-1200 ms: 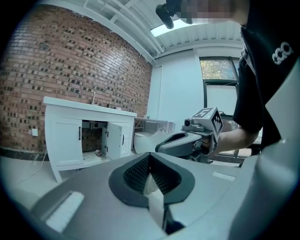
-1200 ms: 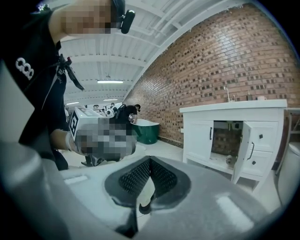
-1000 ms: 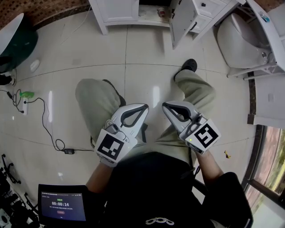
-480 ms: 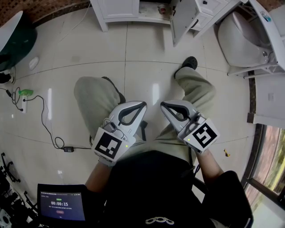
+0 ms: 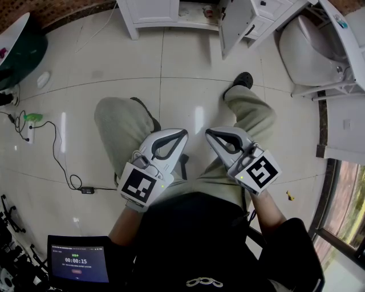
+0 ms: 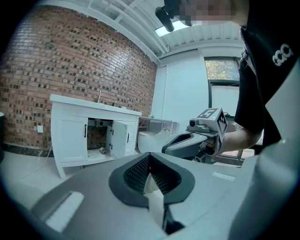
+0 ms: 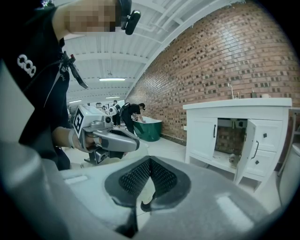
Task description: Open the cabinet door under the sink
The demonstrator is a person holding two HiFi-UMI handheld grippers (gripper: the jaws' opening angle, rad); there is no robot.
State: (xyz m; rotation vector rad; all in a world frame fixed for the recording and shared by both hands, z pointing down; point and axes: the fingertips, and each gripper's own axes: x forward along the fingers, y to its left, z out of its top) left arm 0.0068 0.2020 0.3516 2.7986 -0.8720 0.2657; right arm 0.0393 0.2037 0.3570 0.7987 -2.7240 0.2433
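Pale glossy tile floor (image 5: 171,63). At left on it, white power strip (image 5: 31,136) with green plug, black cable (image 5: 60,162) trailing to small adapter (image 5: 86,191). Dark green tub (image 5: 23,57) at upper left. White ceramic bowl (image 5: 308,48) at upper right. Timer screen (image 5: 77,263) at bottom left, reading 00:00:15. Brick wall (image 6: 70,61) behind.

The pale tiled floor (image 5: 182,63) carries the white cabinet (image 5: 151,14) ahead of me, my black shoe (image 5: 244,81), and a black cable (image 5: 60,165) trailing at my left.
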